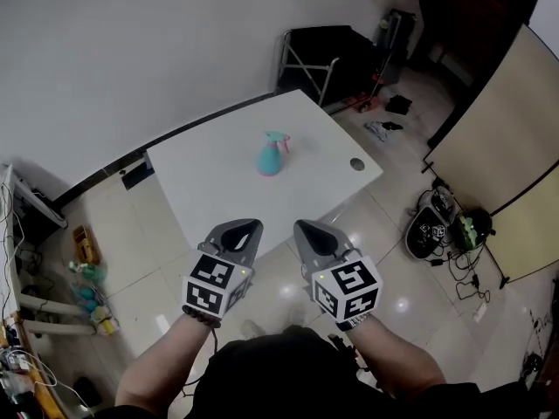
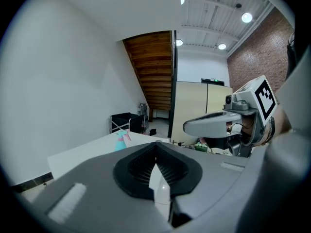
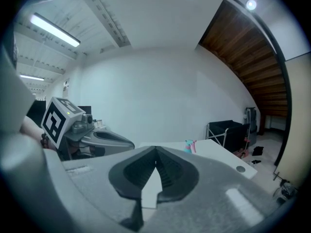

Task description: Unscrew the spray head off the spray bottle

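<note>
Seen from above, a white bench [image 1: 210,182] stands on a pale tiled floor [image 1: 393,260], near a white wall. The spray bottle [image 1: 270,158], rounded and turquoise, stands upright near the middle of the bench. Its spray head [image 1: 277,138] with a pink trigger is on top.

Below the bench's near edge, a person holds two grey grippers side by side, both off the bench and well apart from the bottle. The left gripper [image 1: 246,228] sits at about 7 o'clock from the bottle and the right gripper [image 1: 311,230] at about 5 o'clock. Both point towards the bench. Each gripper's jaws are pressed together with nothing between them.

A small round hole [image 1: 356,163] marks the bench at 3 o'clock from the bottle. A black folding cart [image 1: 319,59] stands beyond the bench at 1 o'clock.
</note>
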`<action>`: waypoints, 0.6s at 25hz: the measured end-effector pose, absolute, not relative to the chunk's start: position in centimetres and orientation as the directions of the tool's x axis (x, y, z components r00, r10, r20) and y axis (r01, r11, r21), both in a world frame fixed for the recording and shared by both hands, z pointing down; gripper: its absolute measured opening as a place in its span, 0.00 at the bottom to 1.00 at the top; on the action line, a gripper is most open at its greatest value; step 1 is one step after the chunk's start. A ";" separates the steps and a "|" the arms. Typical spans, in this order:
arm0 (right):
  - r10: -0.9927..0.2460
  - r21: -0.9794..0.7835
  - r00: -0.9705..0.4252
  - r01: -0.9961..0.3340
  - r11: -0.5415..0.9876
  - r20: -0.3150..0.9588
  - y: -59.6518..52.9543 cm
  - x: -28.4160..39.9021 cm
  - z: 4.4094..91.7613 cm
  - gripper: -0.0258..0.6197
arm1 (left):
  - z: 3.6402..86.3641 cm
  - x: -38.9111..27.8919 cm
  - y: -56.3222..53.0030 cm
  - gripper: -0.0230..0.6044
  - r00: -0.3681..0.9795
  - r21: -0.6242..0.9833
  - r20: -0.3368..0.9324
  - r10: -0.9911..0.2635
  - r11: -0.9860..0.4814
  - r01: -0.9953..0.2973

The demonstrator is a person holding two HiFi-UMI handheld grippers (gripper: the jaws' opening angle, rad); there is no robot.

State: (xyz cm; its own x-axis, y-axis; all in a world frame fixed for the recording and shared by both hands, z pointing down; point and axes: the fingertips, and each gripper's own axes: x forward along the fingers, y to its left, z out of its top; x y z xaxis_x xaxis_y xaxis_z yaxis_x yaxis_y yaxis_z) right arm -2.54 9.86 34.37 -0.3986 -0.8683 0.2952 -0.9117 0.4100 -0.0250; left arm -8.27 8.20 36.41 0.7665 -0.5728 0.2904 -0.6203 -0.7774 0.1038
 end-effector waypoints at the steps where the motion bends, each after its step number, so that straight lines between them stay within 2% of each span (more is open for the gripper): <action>1: -0.867 -0.027 -0.401 -0.911 0.412 0.296 9.6 -2.5 34.5 0.03 | 36.6 -8.2 8.0 0.06 0.766 0.105 0.295 -0.572 -0.777 -0.621; 15: -0.816 -0.065 -0.493 -0.864 0.499 0.301 3.0 1.4 35.9 0.03 | 38.8 -4.1 2.4 0.06 0.699 0.101 0.354 -0.621 -0.718 -0.689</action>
